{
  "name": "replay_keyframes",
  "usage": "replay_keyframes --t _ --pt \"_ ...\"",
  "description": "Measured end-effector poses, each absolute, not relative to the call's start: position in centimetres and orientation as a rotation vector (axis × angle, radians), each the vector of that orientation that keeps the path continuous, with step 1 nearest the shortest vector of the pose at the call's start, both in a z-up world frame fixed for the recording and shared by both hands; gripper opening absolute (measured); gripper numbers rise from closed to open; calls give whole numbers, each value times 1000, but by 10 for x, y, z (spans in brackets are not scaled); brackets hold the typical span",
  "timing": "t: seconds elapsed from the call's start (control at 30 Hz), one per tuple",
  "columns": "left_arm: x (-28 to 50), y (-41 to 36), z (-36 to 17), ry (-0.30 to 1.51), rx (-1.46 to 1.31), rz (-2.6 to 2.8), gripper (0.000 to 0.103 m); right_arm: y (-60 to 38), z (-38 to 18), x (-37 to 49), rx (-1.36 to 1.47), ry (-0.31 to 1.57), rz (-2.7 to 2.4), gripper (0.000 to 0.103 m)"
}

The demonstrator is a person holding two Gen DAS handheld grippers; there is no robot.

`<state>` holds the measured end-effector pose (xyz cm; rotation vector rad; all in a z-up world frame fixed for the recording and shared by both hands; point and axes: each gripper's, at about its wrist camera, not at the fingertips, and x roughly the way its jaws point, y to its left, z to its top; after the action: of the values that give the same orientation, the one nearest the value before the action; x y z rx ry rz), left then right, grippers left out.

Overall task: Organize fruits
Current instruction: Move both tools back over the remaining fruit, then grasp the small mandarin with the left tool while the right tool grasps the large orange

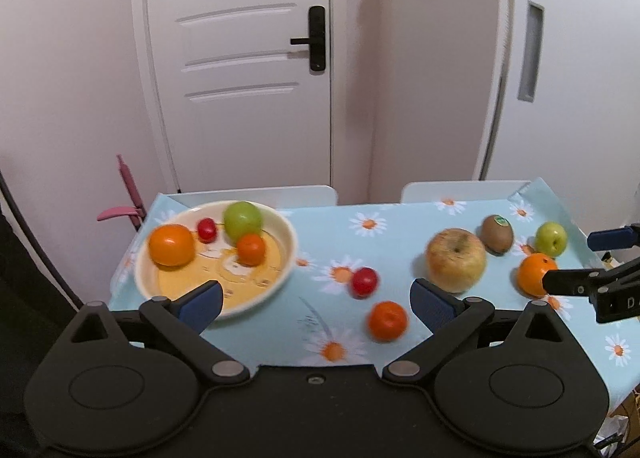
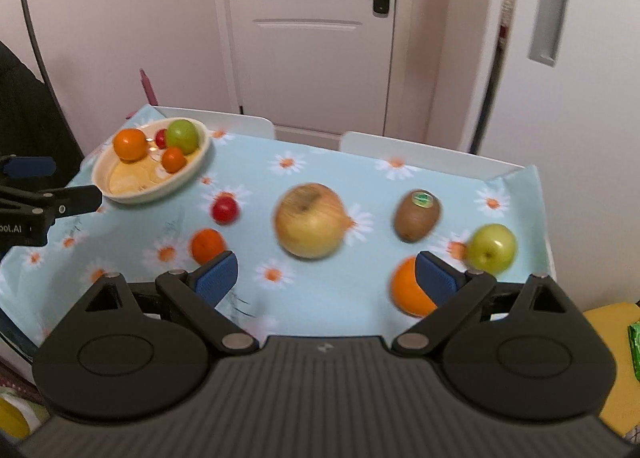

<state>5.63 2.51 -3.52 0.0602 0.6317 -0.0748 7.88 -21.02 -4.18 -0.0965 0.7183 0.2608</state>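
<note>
The blue-padded fingers [image 1: 200, 304] of the left gripper [image 1: 316, 304] are spread wide with nothing held, above the near rim of the bowl [image 1: 286, 266] and the cloth beside it. The fingers [image 2: 218, 278] of the right gripper [image 2: 326, 278] are likewise spread wide and empty, the right pad overlapping a large orange [image 2: 408, 294] at the near right.

The table is covered by a light blue tablecloth [image 1: 400, 214] printed with white daisies. Two white chair backs [image 2: 420, 152] are seen along its far edge, with a white panelled door [image 1: 240, 58] carrying a black handle [image 1: 314, 40] behind them, set in pale pink walls.

At the far left, the cream bowl with a yellow inside is seen; four fruits lie in it: one large orange [image 1: 171, 245], one small red fruit [image 1: 207, 229], one green apple [image 1: 243, 220] and one small orange [image 1: 251, 249].

Six fruits lie loose on the cloth. Just right of the bowl a small red fruit [image 2: 225, 210] is found, with a small orange [image 2: 207, 245] nearer. In the middle sits a large yellowish apple [image 2: 311, 220] with a reddish blush. Farther right a brown kiwi [image 2: 417, 215] with a green sticker is seen, then a green apple [image 2: 491, 248] at the right edge, just beside the large orange.

Counted in all: two large oranges, two small oranges, two small red fruits, two green apples, one yellowish apple, one kiwi.
</note>
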Motion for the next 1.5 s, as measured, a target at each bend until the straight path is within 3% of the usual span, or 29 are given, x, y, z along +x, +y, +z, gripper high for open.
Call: replay_keyframes --t 0.33,0.5,0.87,0.97,1.0,1.03,1.37,1.5 --pt "74 -30 -73 646 66 -50 101 -269 -68 96 -101 743 263 103" --pt "91 -41 -97 675 52 -28 96 -283 -85 110 -92 754 281 103" --pt "120 -41 -140 757 -17 -4 65 -290 -111 129 -70 780 300 103" --pt "123 -40 -142 761 -30 -4 61 -289 -115 130 -72 787 307 103" --pt "124 -39 -143 761 -31 -5 57 -288 -116 130 -72 790 308 103" --pt "124 -39 -143 763 -33 -8 44 -288 -117 131 -72 792 310 103" --pt "117 -42 -142 765 -2 -19 43 -287 -122 137 -65 799 306 102" --pt "112 -43 -141 771 13 -24 43 -285 -124 141 -64 807 305 94"
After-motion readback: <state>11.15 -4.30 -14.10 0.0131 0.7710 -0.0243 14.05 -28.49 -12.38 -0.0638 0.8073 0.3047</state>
